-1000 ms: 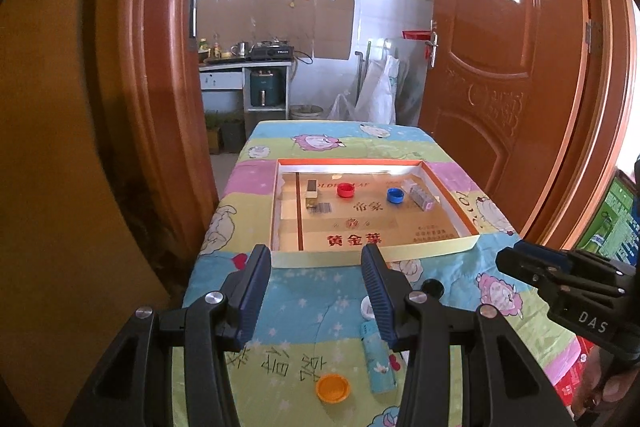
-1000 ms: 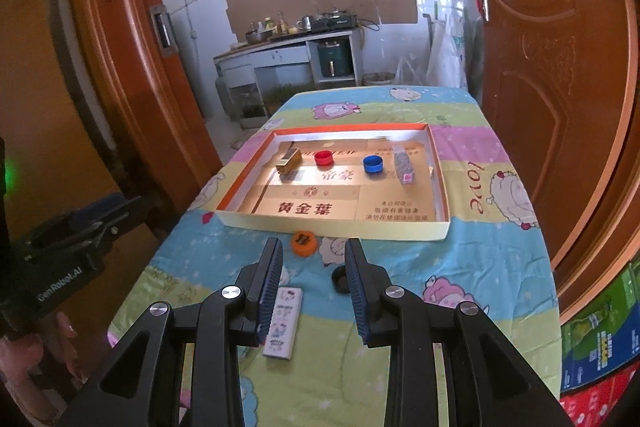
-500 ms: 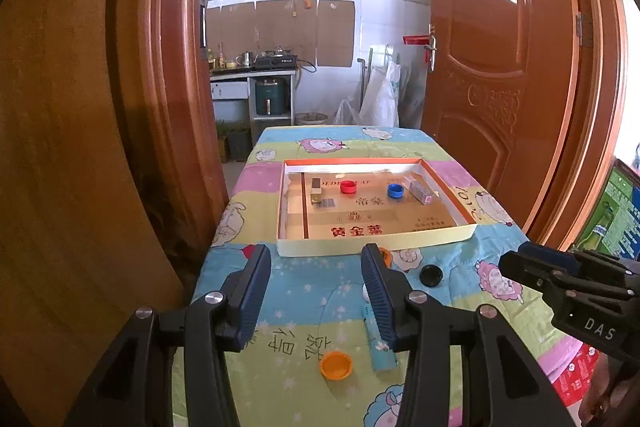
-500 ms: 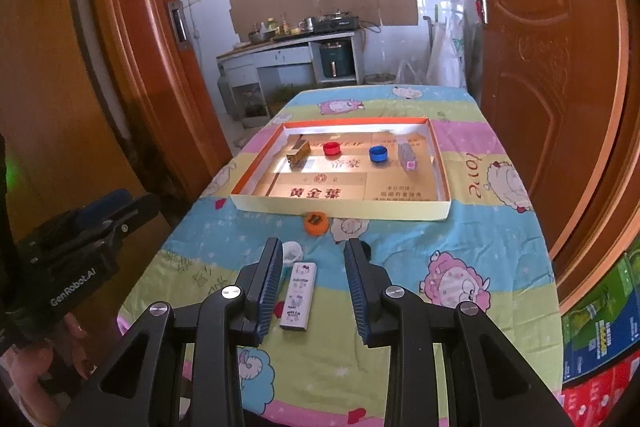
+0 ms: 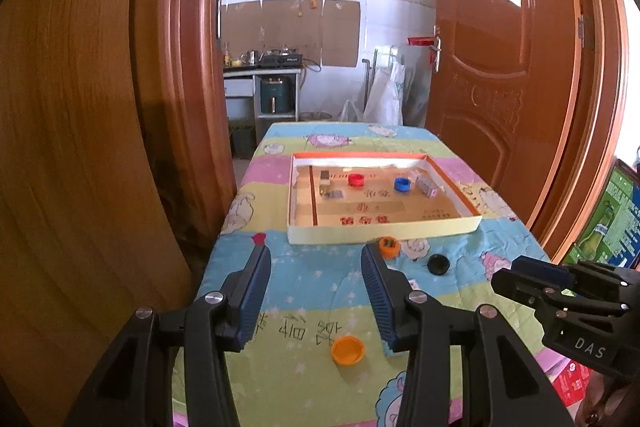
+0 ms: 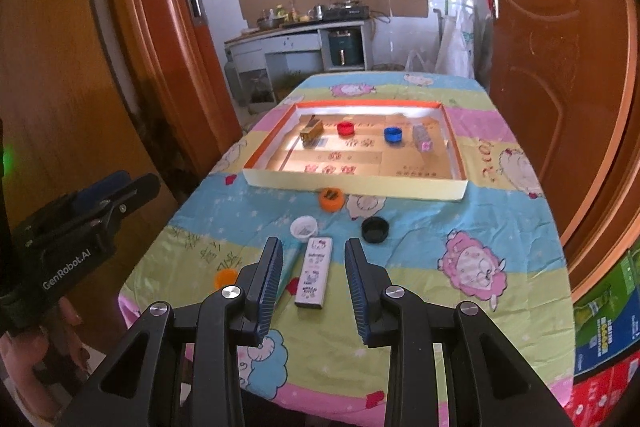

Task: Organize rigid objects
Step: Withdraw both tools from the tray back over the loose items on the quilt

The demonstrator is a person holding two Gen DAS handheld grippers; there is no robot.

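Your left tongs [image 5: 316,255] are spread wide with nothing between them, hanging over the near part of the table [image 6: 500,291], which wears a pastel cartoon cloth. Your right tongs [image 6: 314,247] stand partly apart, also empty; they hover above a white printed box [image 6: 314,277] that lies flat on the cloth, its long side running near to far, with neither pad touching it.

Just left of that box lies a teal tube [image 6: 289,259], partly hidden behind the left finger of your right tongs. At the far end of the tube sits a white cap [image 6: 304,227]. To the right of the white cap, a black cap [image 6: 375,229] rests on the cloth. Farther away, just beside the near wall of the tray [image 6: 352,185], sits an orange cap [image 6: 331,199]. A second orange cap [image 5: 347,349] lies near you, on the left side of the cloth.

Inside the tray, in a row along its far half, you have from left to right: a small gold-brown box [image 6: 312,131], a red cap [image 6: 345,128], a blue cap [image 6: 393,135], and a small clear box [image 6: 422,139] with a pink end. All four are well apart from one another.

In the left view your right tongs show at the right edge, off the table's right side.
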